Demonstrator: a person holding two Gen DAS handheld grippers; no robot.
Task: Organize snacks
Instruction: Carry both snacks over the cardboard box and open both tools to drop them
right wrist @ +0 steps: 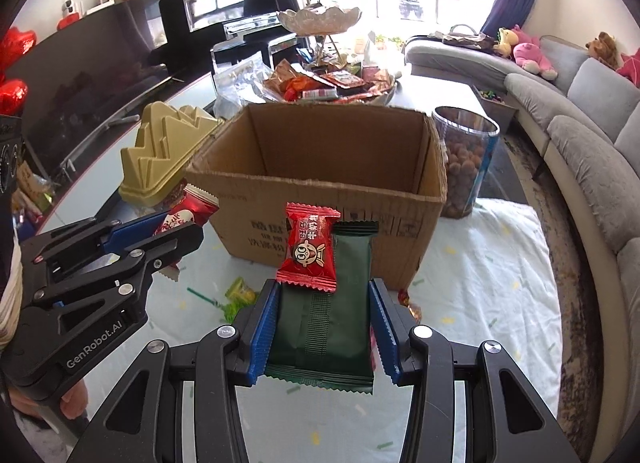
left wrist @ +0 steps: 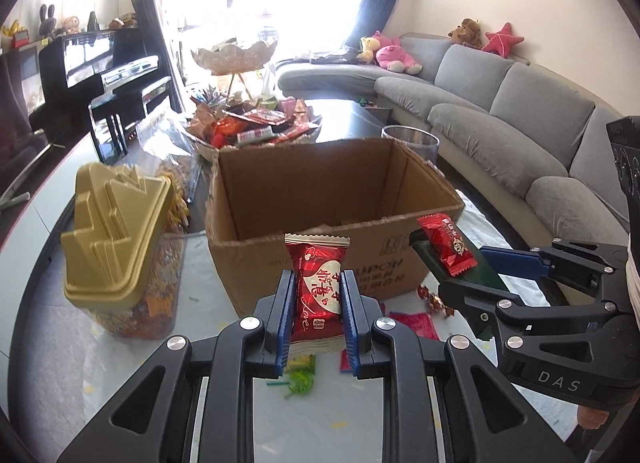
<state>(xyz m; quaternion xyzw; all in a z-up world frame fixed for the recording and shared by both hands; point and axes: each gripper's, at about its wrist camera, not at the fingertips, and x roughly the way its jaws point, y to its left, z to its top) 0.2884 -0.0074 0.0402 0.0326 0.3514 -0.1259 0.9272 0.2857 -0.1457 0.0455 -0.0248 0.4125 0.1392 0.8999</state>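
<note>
My left gripper (left wrist: 318, 283) is shut on a red heart-print snack packet (left wrist: 318, 295), held just in front of the open cardboard box (left wrist: 320, 247). My right gripper (right wrist: 324, 295) is shut on a dark green snack packet (right wrist: 328, 323) with a small red candy packet (right wrist: 310, 251) lying on top of it, also in front of the box (right wrist: 320, 203). In the left wrist view the right gripper (left wrist: 452, 267) with both packets is at the right. In the right wrist view the left gripper (right wrist: 176, 223) is at the left. The box interior looks empty where visible.
A jar with a gold lid (left wrist: 116, 231) stands left of the box. A clear tub of round snacks (right wrist: 464, 163) stands right of it. Behind is a tiered dish piled with snacks (left wrist: 256, 127). Loose wrappers (left wrist: 300, 375) lie on the table. A grey sofa (left wrist: 520, 123) runs along the right.
</note>
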